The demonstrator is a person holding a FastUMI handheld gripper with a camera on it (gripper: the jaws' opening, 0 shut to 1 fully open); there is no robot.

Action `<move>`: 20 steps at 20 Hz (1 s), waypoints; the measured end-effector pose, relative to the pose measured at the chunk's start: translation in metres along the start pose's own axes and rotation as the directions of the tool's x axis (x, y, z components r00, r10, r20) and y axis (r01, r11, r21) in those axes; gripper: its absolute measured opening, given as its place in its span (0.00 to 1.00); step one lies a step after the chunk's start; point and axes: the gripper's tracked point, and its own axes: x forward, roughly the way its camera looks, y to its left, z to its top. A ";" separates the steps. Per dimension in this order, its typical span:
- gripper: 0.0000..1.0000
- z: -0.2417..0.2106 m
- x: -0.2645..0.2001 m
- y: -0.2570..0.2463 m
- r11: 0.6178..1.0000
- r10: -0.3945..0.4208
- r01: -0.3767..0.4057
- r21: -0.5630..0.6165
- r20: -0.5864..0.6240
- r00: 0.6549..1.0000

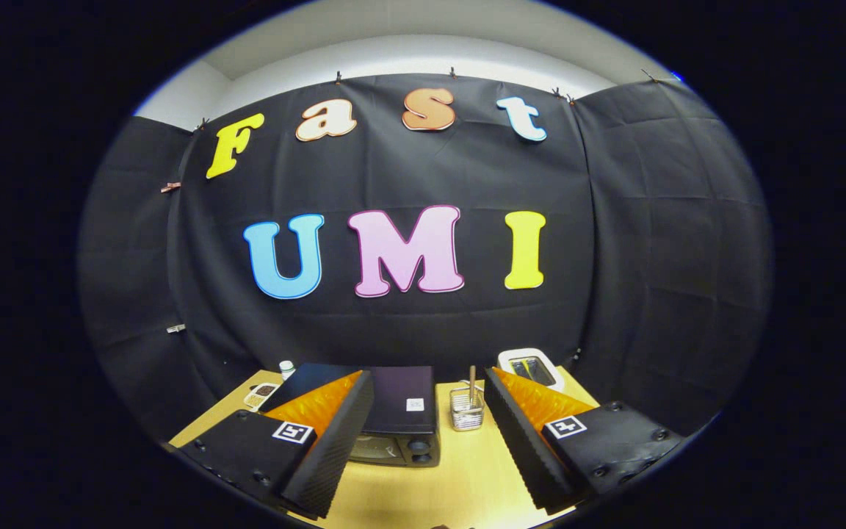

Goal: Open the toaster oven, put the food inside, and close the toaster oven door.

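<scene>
Ribbed fingers spread, boxy toaster oven beyond

From here the left finger of the gripper, its two fingers spread wide apart, covers the left half of the dark boxy toaster oven, so its door shows only as a sliver and I cannot tell whether it is shut. At the back left corner of the pale wooden bench, a small white-capped bottle and a flat white tray of something dark are too small to make out. The white-framed appliance at the back right corner is half hidden behind the right finger.
</scene>
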 end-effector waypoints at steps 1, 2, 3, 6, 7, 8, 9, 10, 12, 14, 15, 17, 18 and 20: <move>0.98 0.003 -0.003 -0.008 1.000 -0.003 0.003 -0.012 0.010 1.000; 0.98 0.006 -0.005 -0.016 1.000 -0.007 0.007 -0.024 0.017 1.000; 0.98 0.009 -0.009 -0.023 0.999 -0.009 0.010 -0.035 0.026 1.000; 0.98 0.014 -0.016 -0.041 0.999 -0.015 0.017 -0.052 0.041 0.999; 0.98 0.014 -0.019 -0.045 0.998 -0.016 0.019 -0.056 0.044 0.999; 0.98 0.016 -0.019 -0.048 0.998 -0.015 0.019 -0.066 0.053 0.998; 0.98 0.017 -0.020 -0.051 0.997 -0.016 0.021 -0.077 0.060 0.998; 0.98 0.016 -0.021 -0.054 0.996 -0.018 0.023 -0.081 0.060 0.998; 0.98 0.016 -0.022 -0.053 0.997 -0.009 0.014 -0.071 0.060 0.998; 0.98 0.016 -0.023 -0.055 0.997 -0.001 0.006 -0.074 0.064 0.998; 0.98 0.016 -0.024 -0.056 0.997 0.000 0.006 -0.080 0.067 0.998; 0.98 0.014 -0.025 -0.056 0.997 0.000 0.005 -0.082 0.064 0.998; 0.98 0.013 -0.025 -0.055 0.997 0.002 0.002 -0.075 0.062 0.998; 0.98 0.013 -0.025 -0.054 0.998 0.004 0.000 -0.061 0.059 0.998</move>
